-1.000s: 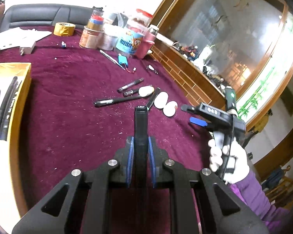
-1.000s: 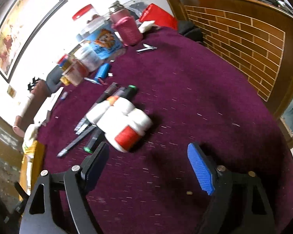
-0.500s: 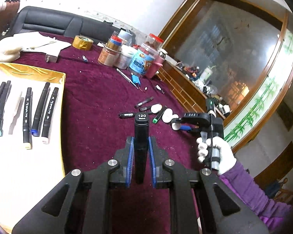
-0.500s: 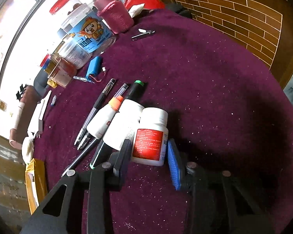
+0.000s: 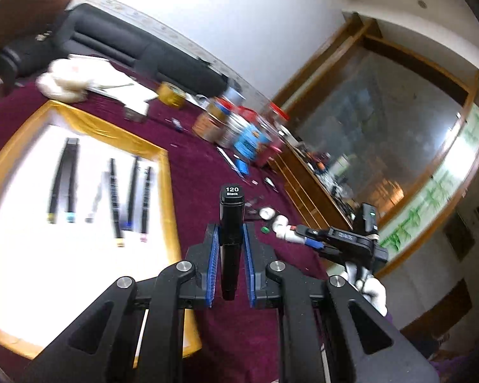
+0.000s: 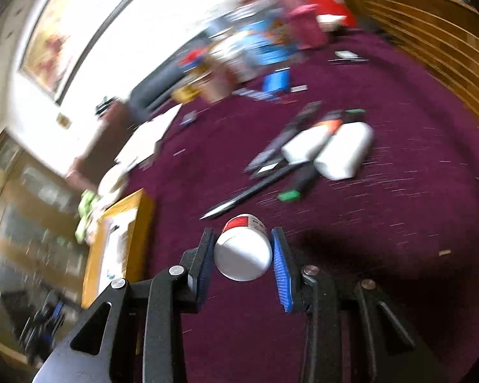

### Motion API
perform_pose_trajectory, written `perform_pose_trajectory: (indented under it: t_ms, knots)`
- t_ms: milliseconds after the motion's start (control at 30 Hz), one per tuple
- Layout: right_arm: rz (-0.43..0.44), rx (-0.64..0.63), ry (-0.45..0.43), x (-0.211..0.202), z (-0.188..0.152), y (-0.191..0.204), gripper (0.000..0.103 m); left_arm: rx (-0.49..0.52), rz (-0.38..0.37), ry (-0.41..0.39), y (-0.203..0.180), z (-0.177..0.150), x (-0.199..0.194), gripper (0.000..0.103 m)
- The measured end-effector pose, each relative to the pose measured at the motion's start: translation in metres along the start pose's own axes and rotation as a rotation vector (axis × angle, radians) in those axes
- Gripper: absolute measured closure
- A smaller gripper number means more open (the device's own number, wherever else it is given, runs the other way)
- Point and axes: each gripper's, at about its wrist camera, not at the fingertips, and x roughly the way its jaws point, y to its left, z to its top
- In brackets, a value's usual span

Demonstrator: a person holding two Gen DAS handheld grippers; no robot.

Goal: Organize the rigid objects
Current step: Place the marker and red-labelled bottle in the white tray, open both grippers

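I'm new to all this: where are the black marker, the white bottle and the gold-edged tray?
Marker [image 5: 231, 220]: left wrist view, its barrel.
Bottle [image 6: 243, 257]: right wrist view, its white base.
Tray [image 5: 167, 178]: left wrist view, its gold rim.

**Marker and pill bottle held, rest on cloth and tray**

Black marker [image 5: 230, 223], cap end labelled "120 Black", upright between blue pads; small white bottle [image 6: 243, 252] with red label, lying sideways between pads, lifted off maroon cloth; two larger white bottles [image 6: 327, 151] lying side by side among loose dark pens [image 6: 255, 188]; six dark markers [image 5: 111, 191] in a row on gold-rimmed white tray [image 5: 167, 191].
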Motion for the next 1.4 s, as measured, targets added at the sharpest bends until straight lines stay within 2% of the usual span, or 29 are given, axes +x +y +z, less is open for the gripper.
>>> perform_pose_trajectory:
  t_ms: [133,233,333,533,600,700,867,1000,1167,1333,1400]
  knots:
    - [0.116,-0.093,0.067,0.022,-0.018,0.061,0.072,-0.072,0.047,-0.018,0.031,0.002,-0.022,0.091]
    - [0.196,-0.156,0.136,0.047,-0.033,0.108,0.072,-0.129,0.083,-0.004,0.053,0.002,-0.024,0.091]
    - [0.23,-0.218,0.192,0.072,-0.048,0.147,0.072,-0.17,0.113,0.026,0.073,0.003,-0.019,0.091]
    - [0.244,-0.307,0.279,0.115,-0.082,0.2,0.072,-0.188,0.146,0.052,0.095,0.01,-0.011,0.091]
    - [0.241,-0.33,0.3,0.124,-0.091,0.211,0.072,-0.189,0.157,0.049,0.102,0.016,-0.013,0.091]
    - [0.236,-0.358,0.327,0.136,-0.103,0.226,0.072,-0.151,0.213,0.052,0.11,0.035,-0.014,0.091]
    - [0.228,-0.4,0.364,0.151,-0.11,0.243,0.072,-0.099,0.294,0.116,0.131,0.07,-0.003,0.09]
    - [0.224,-0.411,0.409,0.164,-0.115,0.252,0.072,-0.121,0.328,0.177,0.152,0.093,0.024,0.09]
    - [0.207,-0.411,0.436,0.174,-0.118,0.257,0.072,-0.106,0.416,0.222,0.167,0.112,0.063,0.09]
    - [0.2,-0.411,0.441,0.171,-0.117,0.257,0.072,-0.149,0.474,0.215,0.181,0.117,0.082,0.09]
    - [0.198,-0.412,0.441,0.173,-0.116,0.259,0.072,-0.188,0.455,0.195,0.185,0.117,0.081,0.087]
